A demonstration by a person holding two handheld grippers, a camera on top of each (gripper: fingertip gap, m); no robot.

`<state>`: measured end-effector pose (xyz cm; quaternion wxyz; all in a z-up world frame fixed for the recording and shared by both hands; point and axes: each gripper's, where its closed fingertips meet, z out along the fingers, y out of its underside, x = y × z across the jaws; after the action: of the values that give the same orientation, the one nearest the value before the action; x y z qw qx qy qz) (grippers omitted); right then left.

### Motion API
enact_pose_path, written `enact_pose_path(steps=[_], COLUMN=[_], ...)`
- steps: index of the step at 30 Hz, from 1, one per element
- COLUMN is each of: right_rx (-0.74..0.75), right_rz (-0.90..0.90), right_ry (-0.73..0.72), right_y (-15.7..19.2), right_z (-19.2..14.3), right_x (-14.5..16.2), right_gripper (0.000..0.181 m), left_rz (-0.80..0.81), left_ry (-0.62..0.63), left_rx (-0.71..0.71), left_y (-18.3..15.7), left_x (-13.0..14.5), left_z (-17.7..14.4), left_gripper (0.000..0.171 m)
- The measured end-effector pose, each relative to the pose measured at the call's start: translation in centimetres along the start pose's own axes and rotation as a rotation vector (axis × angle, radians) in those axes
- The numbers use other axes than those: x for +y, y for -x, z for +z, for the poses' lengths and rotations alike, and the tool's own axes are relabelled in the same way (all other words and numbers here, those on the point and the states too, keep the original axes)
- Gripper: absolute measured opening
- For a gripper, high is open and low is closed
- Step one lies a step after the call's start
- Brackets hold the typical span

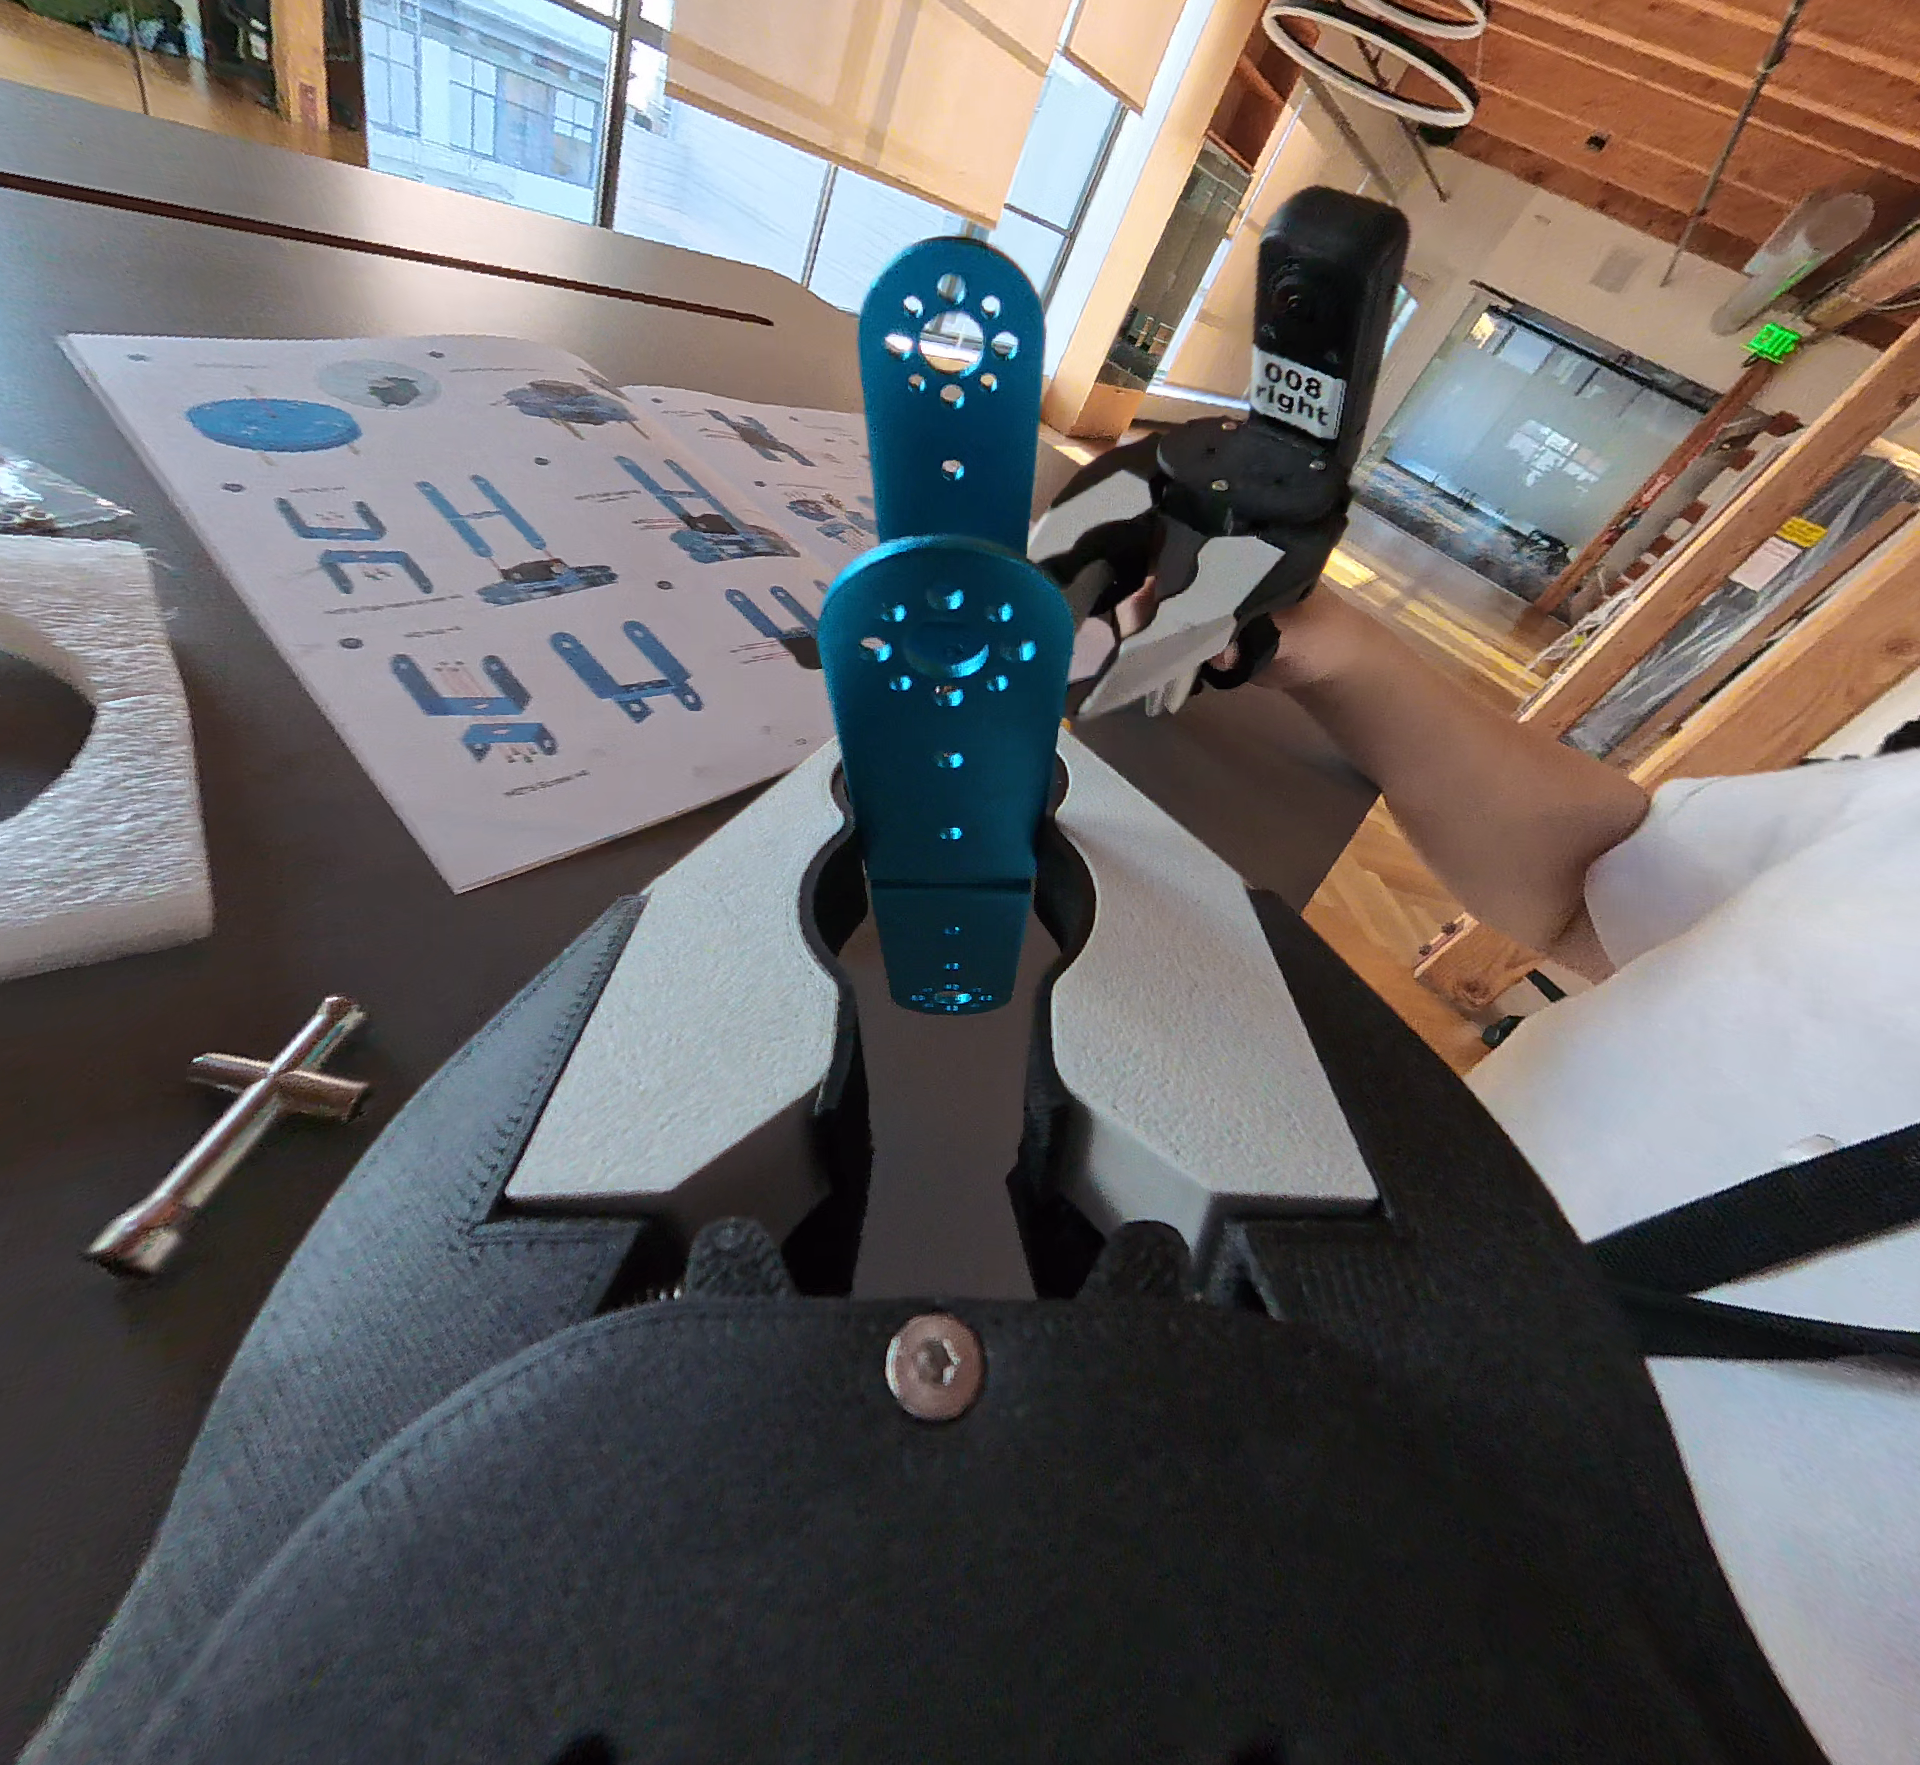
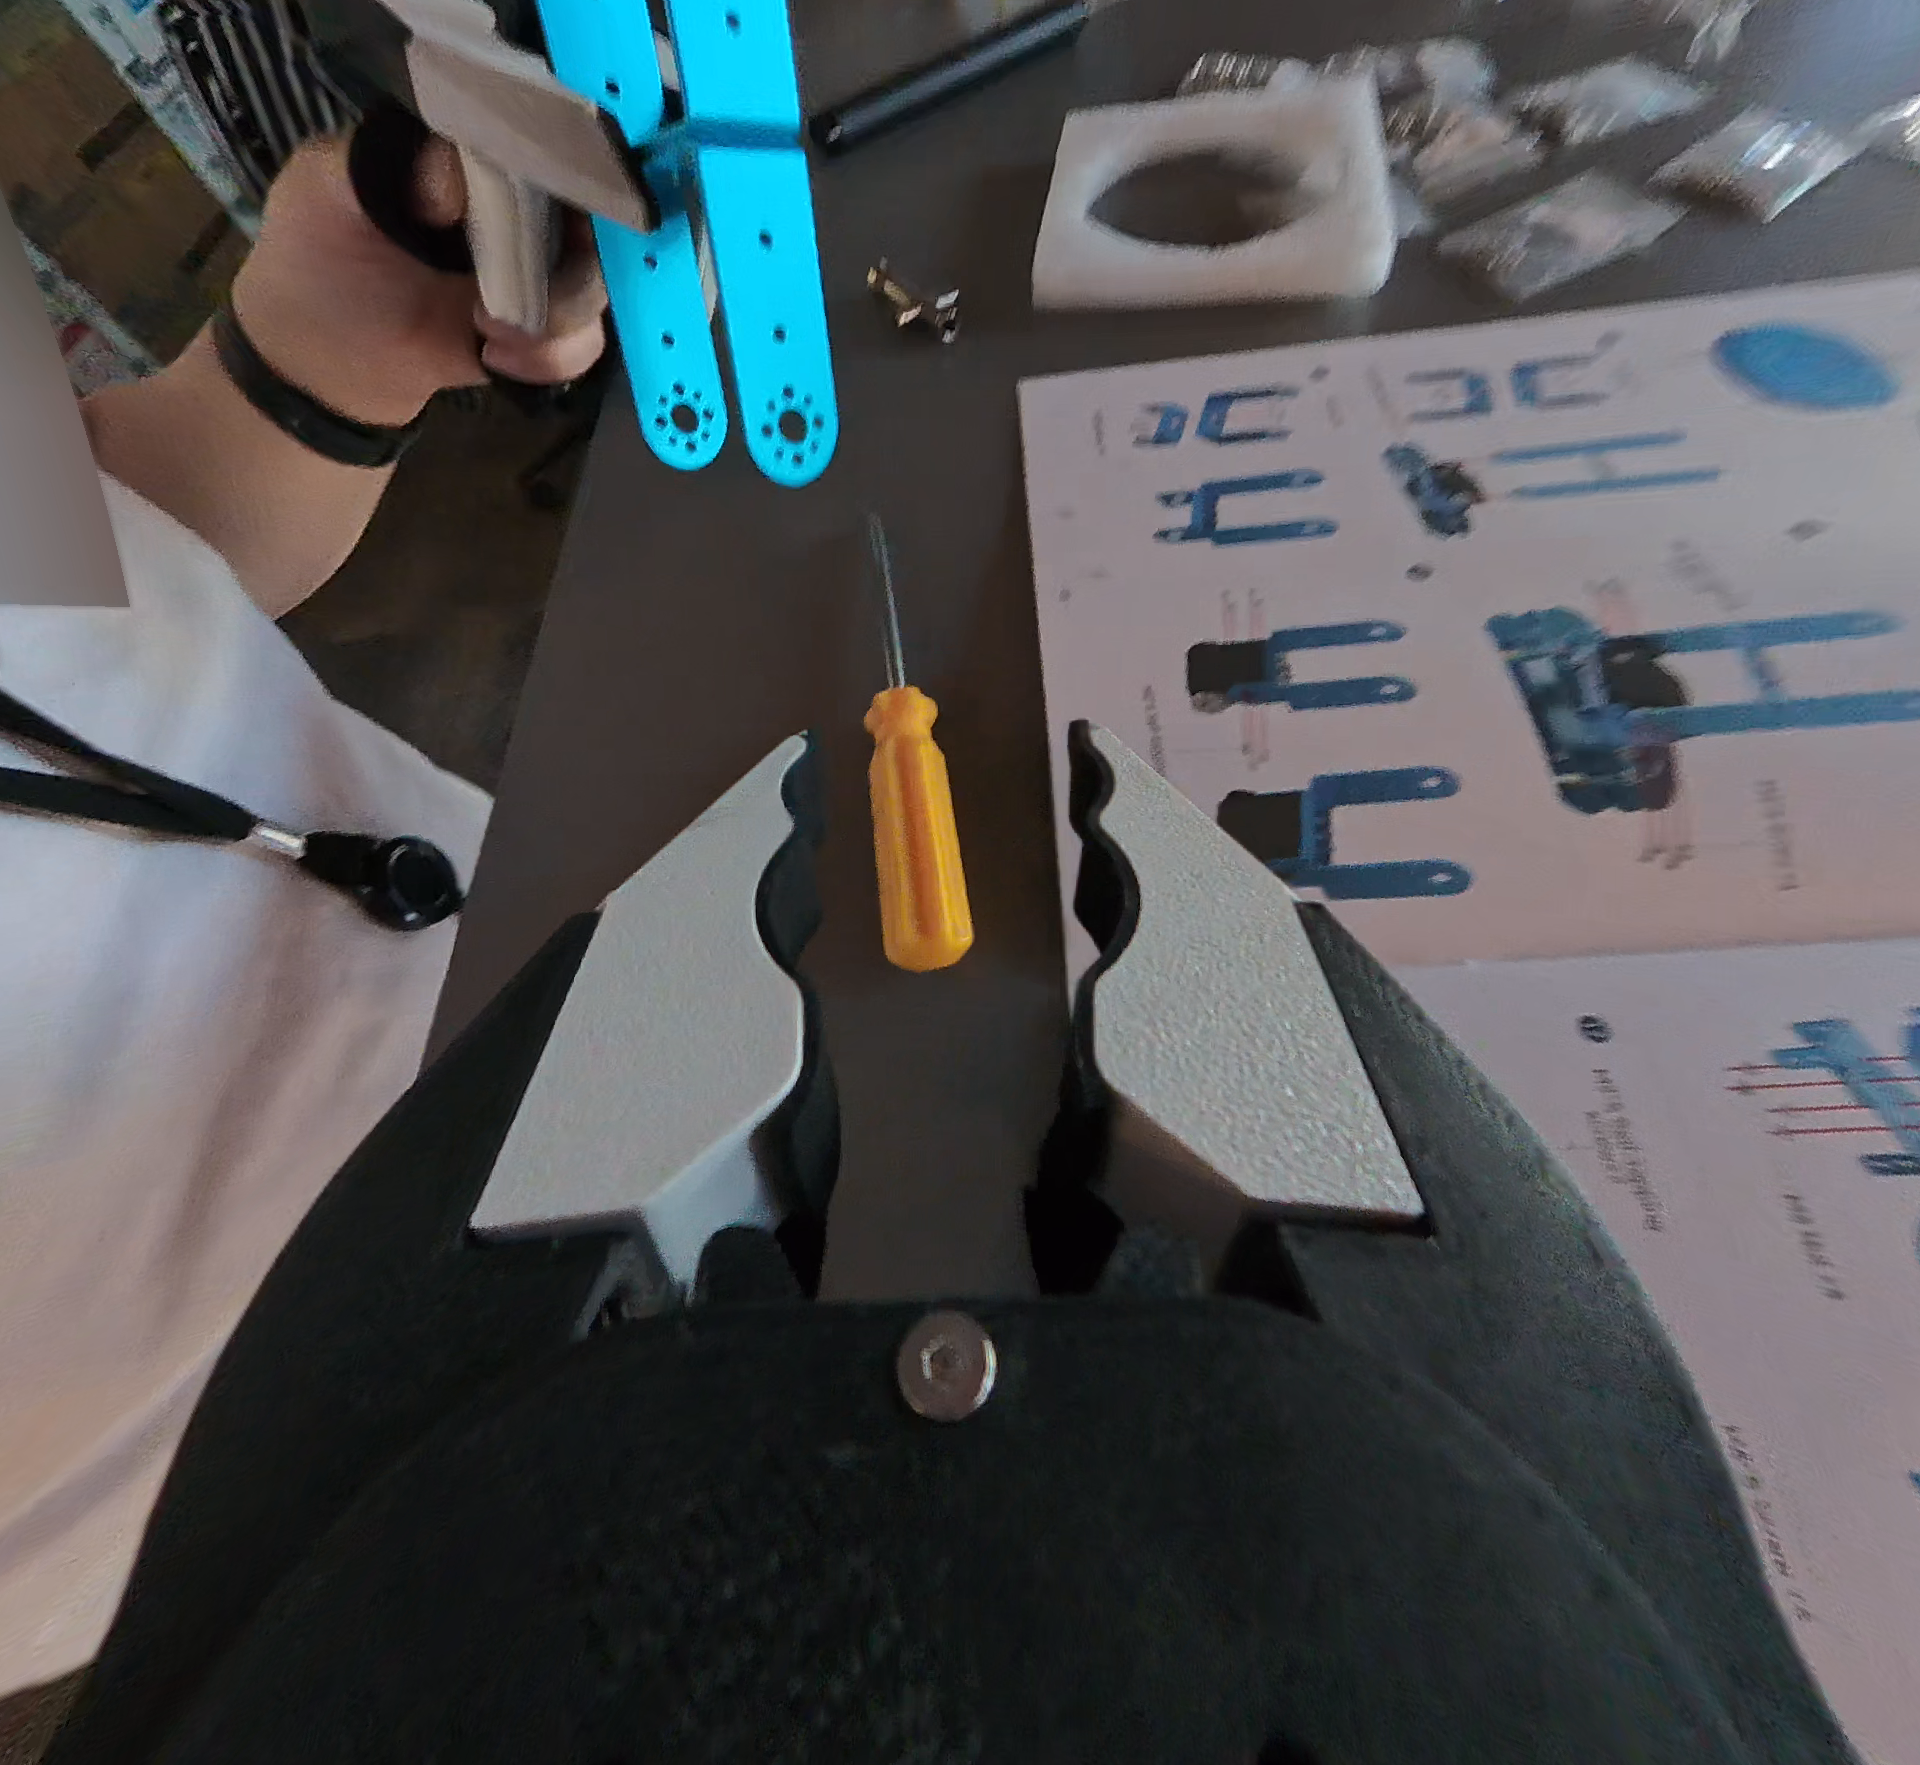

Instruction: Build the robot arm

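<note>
My left gripper (image 1: 951,780) is shut on a blue metal U-bracket (image 1: 948,728) with two perforated arms, and holds it above the dark table (image 1: 312,936). The same bracket (image 2: 743,157) and the left gripper (image 2: 623,167) show at the upper left of the right wrist view. My right gripper (image 2: 940,739) is open and empty, just above an orange-handled screwdriver (image 2: 920,842) that lies on the table between its fingers. The right gripper (image 1: 1081,624) also shows behind the bracket in the left wrist view.
An open instruction booklet (image 2: 1455,624) lies right of the screwdriver and also shows in the left wrist view (image 1: 468,572). A white foam block (image 2: 1216,198), a metal cross wrench (image 1: 239,1123), a black rod (image 2: 956,68) and hardware bags (image 2: 1610,105) lie around. The person's arm (image 2: 312,468) is at left. My hands' fingertips stand some 12 centimetres from each other. My left gripper is the nearer one to the white foam block (image 2: 1216,198): about 20 centimetres, against 25 centimetres.
</note>
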<state>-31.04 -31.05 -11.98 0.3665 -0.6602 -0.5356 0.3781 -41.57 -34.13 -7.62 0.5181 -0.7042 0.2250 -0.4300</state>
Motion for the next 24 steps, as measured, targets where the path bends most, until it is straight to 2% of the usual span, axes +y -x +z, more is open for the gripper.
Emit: enact_pose_path(steps=[3, 5, 8, 10, 14, 18, 21, 24], right_rx=[0.086, 0.131, 0.209, 0.243, 0.213, 0.209, 0.165, 0.064], right_rz=[-0.093, -0.144, -0.243, -0.269, -0.189, -0.245, -0.244, -0.207], right_ry=[-0.073, -0.094, -0.078, -0.041, 0.047, 0.046, 0.042, 0.023], right_y=[-0.2, 0.0, -0.2, -0.7, -1.4, -1.3, -1.0, 0.7], right_z=[-0.9, -1.3, -1.9, -2.1, -1.4, -1.0, -0.1, 2.2], right_x=[-1.2, -1.4, -0.9, -0.2, 1.5, 1.2, 0.4, -2.3], right_gripper=[0.046, 0.044, 0.040, 0.034, 0.038, 0.038, 0.039, 0.038], left_rz=[-0.005, 0.004, 0.057, 0.091, 0.122, 0.167, 0.198, 0.201], left_ry=[-0.002, 0.001, -0.026, -0.043, -0.074, -0.107, -0.092, -0.094], left_rx=[0.017, -0.019, -0.150, -0.291, -0.540, -0.720, -0.807, -0.810], left_y=[-0.7, -0.3, 1.4, 3.4, 7.0, 9.0, 10.2, 11.2], left_x=[0.2, 0.2, -0.2, -0.7, -2.0, -3.2, -3.4, -3.7], left_z=[-0.3, -1.6, -5.4, -8.8, -16.1, -22.4, -25.8, -27.4], left_gripper=[0.027, 0.027, 0.027, 0.026, 0.026, 0.026, 0.027, 0.026])
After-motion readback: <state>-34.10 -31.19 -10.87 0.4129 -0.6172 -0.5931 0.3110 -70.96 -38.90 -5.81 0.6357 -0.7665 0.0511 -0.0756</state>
